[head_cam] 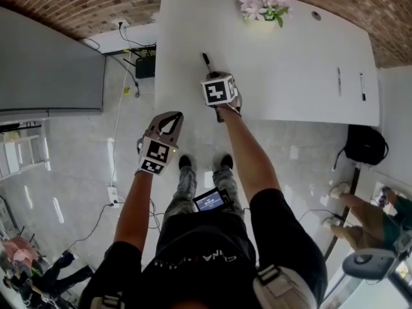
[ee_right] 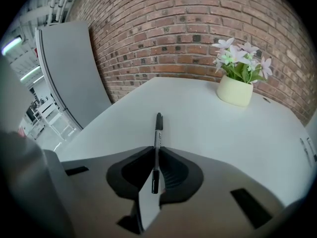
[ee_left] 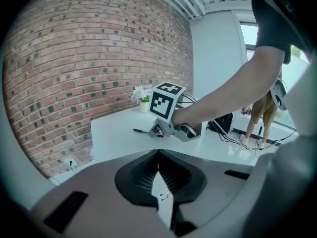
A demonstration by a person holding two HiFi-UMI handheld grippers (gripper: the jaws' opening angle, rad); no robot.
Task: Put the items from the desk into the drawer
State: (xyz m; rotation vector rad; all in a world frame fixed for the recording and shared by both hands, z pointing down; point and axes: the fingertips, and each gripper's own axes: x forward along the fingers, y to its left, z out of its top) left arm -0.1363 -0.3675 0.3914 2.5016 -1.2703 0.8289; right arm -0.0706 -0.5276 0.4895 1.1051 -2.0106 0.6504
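Two grippers logged; the right one has the pen.
My right gripper (ee_right: 156,155) has its jaws clamped on a slim black marker pen (ee_right: 158,130). The pen's tip sticks out forward over the white desk top (head_cam: 290,56); whether it touches the surface I cannot tell. My left gripper (ee_left: 158,157) has its jaws pressed together with nothing between them, and in the head view it hangs off the desk's near-left corner, above the pale floor (head_cam: 129,118). A cream pot of pale pink flowers (ee_right: 235,90) stands at the desk's far edge. Two more thin pens (head_cam: 339,81) lie well apart to the right.
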